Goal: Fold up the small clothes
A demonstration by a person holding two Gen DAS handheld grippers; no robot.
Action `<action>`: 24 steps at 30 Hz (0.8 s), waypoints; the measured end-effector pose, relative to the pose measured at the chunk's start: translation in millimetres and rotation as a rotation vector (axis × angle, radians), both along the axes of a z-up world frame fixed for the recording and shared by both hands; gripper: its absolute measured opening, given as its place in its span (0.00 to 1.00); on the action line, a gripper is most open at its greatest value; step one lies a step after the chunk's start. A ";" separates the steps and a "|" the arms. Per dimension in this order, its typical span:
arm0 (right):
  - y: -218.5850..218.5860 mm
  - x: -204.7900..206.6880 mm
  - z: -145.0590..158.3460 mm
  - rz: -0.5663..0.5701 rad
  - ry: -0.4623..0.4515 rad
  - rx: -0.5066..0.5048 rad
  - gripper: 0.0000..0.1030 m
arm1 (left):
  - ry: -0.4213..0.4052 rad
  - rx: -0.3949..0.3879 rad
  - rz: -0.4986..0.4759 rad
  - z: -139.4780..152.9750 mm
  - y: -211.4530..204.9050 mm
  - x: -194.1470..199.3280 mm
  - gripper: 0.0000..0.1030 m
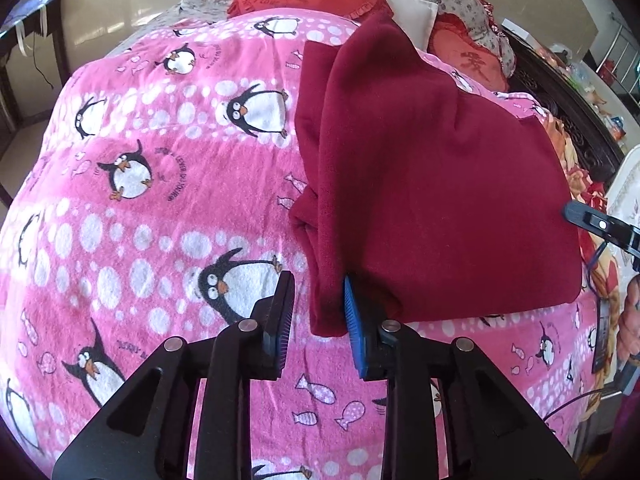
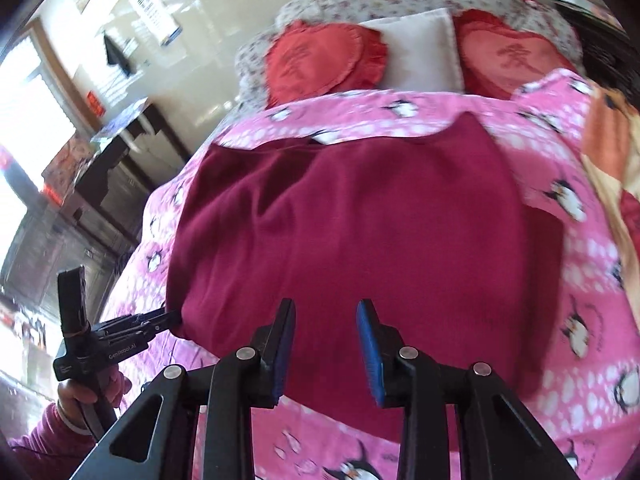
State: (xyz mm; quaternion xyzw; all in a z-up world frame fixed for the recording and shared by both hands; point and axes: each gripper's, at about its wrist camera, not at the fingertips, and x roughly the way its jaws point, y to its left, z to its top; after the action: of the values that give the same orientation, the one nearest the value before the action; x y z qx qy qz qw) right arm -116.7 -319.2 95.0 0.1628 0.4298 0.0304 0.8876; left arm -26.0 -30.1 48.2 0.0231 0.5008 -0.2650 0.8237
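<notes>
The dark red garment lies partly folded on the pink penguin blanket, filling the centre and right of the left wrist view, with a doubled strip along its left edge. The left gripper sits at the garment's near corner, fingers apart and one against the cloth, probably placed to take that strip. The right gripper hovers low over the near hem, fingers spread, holding nothing. Red cushions rest at the upper centre.
</notes>
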 end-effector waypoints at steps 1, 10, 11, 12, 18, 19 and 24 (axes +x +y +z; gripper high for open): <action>7.9 8.7 0.0 0.020 0.002 -0.011 0.29 | -0.005 -0.003 0.009 2.8 1.9 0.2 0.32; 65.1 85.6 7.0 0.142 -0.021 -0.061 0.29 | -0.050 -0.024 0.042 13.0 6.9 4.6 0.39; 68.8 91.4 7.5 0.149 -0.024 -0.064 0.29 | -0.047 -0.023 0.040 11.3 4.7 5.8 0.39; 74.3 99.5 8.1 0.159 -0.026 -0.070 0.29 | -0.042 -0.024 0.037 9.3 3.1 7.0 0.39; 100.4 138.8 13.0 0.195 -0.043 -0.109 0.29 | -0.006 -0.029 0.042 -3.7 -2.6 13.8 0.39; 102.1 143.6 13.8 0.199 -0.045 -0.111 0.29 | 0.005 -0.033 0.046 -6.6 -2.3 15.1 0.39; 116.1 174.9 3.7 0.207 -0.030 -0.144 0.29 | 0.026 -0.056 0.055 -15.3 -0.7 15.6 0.42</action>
State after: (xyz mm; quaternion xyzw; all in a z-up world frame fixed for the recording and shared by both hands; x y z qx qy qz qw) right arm 58.2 -203.0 98.7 0.0530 0.4322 0.0937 0.8953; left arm -10.4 -30.8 32.9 -0.0172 0.5044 -0.2564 0.8244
